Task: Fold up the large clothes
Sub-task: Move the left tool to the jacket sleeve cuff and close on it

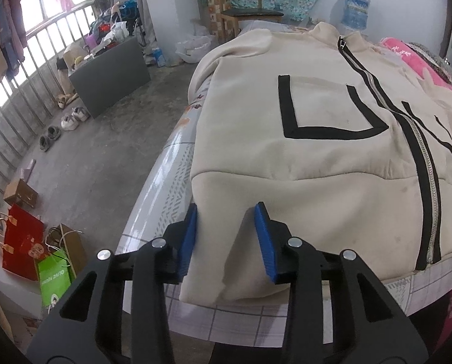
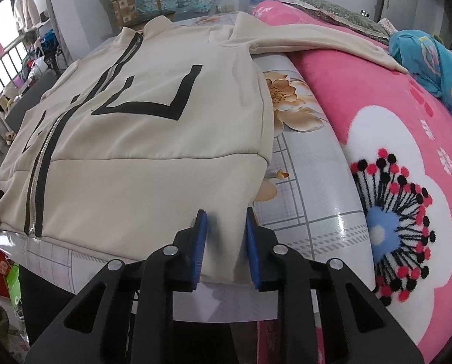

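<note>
- On the bed, a cream zip-up jacket [image 1: 332,157] is lying spread out front-side up, zipped closed, with black line shapes running across the chest.
- It's sitting on a glossy floral sheet [image 2: 310,188], with its bottom hem right along the near edge.
- The left gripper [image 1: 226,236] is sitting at the jacket's bottom corner on that side. Its blue pads [image 1: 266,242] are standing apart with hem fabric lying between them; the left pad is touching the cloth edge, but the jaws aren't pinching it, so I'd call it spread wide.
- The right gripper [image 2: 224,242] is doing the same at the other bottom corner, blue fingers [image 2: 200,248] parted on either side of the hem and not squeezing, fabric just resting in the gap.
- One sleeve [image 2: 317,45] is stretching out sideways from the shoulder and draping over a pink plush blanket [image 2: 392,151] with a big flower print.
- The blanket is bunching up just beside the jacket on the right-hand side, with a blue patterned cloth [image 2: 438,63] piling up behind it.
- Over the left edge of the bed, shoes [image 1: 74,118] and paper shopping bags [image 1: 37,254] are lying around on the concrete floor.
</note>
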Tool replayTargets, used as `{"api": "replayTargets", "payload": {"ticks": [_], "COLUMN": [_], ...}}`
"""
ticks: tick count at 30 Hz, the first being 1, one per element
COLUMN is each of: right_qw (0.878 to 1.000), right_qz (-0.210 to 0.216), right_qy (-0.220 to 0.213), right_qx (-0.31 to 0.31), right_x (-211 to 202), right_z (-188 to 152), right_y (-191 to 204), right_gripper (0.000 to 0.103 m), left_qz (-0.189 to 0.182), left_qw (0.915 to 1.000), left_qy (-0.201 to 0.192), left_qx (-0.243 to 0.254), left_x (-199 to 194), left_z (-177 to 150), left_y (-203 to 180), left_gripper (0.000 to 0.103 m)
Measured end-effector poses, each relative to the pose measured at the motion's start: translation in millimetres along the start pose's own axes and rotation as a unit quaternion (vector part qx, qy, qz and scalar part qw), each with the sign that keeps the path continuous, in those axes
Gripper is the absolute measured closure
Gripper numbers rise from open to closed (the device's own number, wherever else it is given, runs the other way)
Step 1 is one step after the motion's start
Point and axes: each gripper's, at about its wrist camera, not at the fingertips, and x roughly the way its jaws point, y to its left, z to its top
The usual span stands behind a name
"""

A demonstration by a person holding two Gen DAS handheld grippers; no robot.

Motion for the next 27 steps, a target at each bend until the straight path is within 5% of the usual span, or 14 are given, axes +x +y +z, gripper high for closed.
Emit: {"api": "replayTargets", "payload": {"ticks": [25,27], "right_qw": [1.0,1.0], "right_qz": [0.006,0.005], "right_qy": [-0.003,-0.005], "right_qx": [-0.011,-0.016], "right_x": [0.5,0.2], "right_z": [0.1,-0.3], "right_y": [-0.1,0.6], "right_gripper": [0.078,0.08], "left_qz": [0.016,0.016], "left_qw": [0.9998,0.9999], "left_qy": [0.004,0.001], "left_qx": [-0.007,-0.007], "left_x": [0.5,0.0], "left_z": [3.9,3.3], "left_y": [-2.0,-3.0], "left_gripper": [0.067,0.075]}}
